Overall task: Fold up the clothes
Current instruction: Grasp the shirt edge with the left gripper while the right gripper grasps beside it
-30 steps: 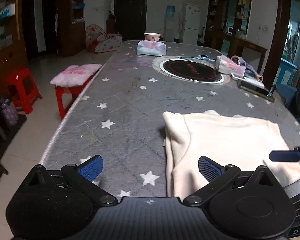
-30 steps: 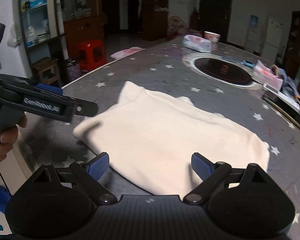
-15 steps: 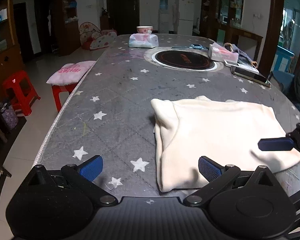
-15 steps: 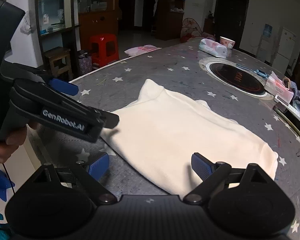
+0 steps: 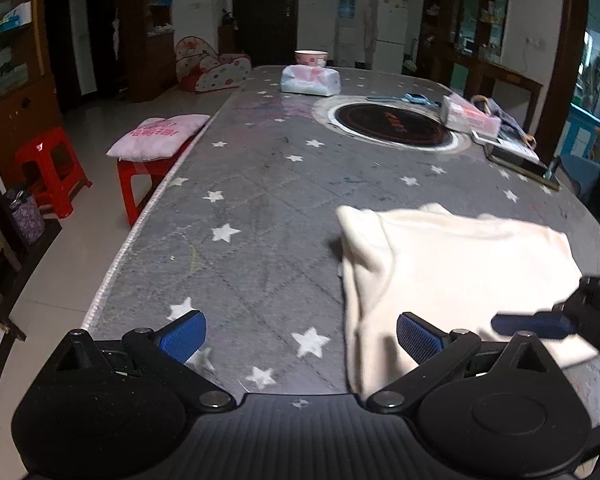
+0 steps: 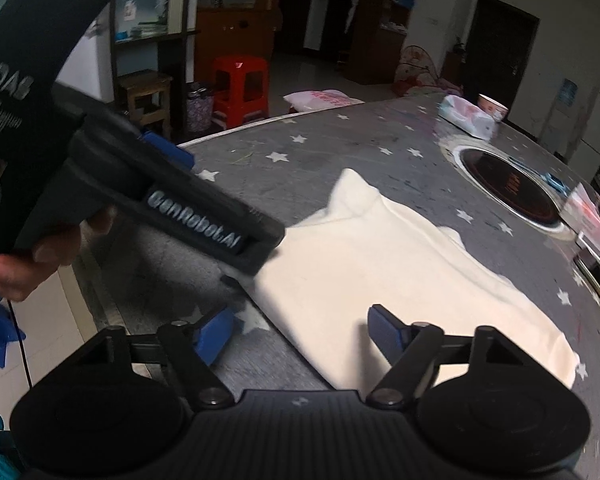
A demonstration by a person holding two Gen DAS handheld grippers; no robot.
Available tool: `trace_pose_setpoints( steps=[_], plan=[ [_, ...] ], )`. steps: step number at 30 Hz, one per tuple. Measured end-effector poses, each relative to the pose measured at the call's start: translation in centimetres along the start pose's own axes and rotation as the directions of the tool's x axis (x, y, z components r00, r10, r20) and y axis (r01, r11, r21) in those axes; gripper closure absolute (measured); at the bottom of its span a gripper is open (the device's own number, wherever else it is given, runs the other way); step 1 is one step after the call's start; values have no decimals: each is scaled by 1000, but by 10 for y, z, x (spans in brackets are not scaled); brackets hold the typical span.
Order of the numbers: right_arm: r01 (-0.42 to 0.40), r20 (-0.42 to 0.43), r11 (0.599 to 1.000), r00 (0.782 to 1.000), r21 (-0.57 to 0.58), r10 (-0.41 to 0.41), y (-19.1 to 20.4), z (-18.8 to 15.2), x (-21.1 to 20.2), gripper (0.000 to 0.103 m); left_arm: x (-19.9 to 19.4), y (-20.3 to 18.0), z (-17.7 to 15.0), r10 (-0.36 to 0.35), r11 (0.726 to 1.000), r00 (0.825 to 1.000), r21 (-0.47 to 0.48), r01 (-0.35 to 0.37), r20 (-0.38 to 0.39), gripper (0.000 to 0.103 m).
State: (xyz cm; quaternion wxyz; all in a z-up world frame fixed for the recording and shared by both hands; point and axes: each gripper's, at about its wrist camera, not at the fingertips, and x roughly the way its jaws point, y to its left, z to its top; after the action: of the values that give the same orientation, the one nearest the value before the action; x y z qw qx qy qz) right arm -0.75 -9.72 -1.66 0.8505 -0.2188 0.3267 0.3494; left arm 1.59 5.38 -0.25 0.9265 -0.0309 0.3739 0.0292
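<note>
A cream garment (image 5: 452, 268) lies folded flat on the grey star-patterned table (image 5: 268, 208), near its front edge. It also shows in the right wrist view (image 6: 400, 272). My left gripper (image 5: 300, 334) is open and empty, low over the table just left of the garment's near left corner. My right gripper (image 6: 304, 330) is open and empty over the garment's near edge. The left gripper's body (image 6: 172, 204) crosses the right wrist view at the left, its tip by the garment's left edge. One blue pad of the right gripper (image 5: 528, 322) shows in the left wrist view.
A round black hob (image 5: 392, 124) is set in the table's far half. A tissue pack (image 5: 310, 80), a bowl (image 5: 311, 57), a pink box (image 5: 470, 114) and a tablet (image 5: 520, 160) lie around it. Red stools (image 5: 148, 176) stand left of the table.
Both grippers have shifted to the left along the table's front edge and both views have swung. The left gripper now sits closer to the garment's left edge. The garment has not moved.
</note>
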Motion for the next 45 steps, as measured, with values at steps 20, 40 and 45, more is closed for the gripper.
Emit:
trace_pose_setpoints(
  steps=[20,40,45],
  plan=[
    [-84,26,996,996,44,82,-8,14,20,94,24,36,22,-255,873,966,-439,211,-43,0],
    [-236,142,939,968,251,205,-60,2,-11,94,71,13,11,-449,728,892,-601,331,-53,74],
    [-162,144,937,982,309,122,-79,-10,-22,83,69,10,12,-431,756,901,-568,326,-56,76]
  ],
)
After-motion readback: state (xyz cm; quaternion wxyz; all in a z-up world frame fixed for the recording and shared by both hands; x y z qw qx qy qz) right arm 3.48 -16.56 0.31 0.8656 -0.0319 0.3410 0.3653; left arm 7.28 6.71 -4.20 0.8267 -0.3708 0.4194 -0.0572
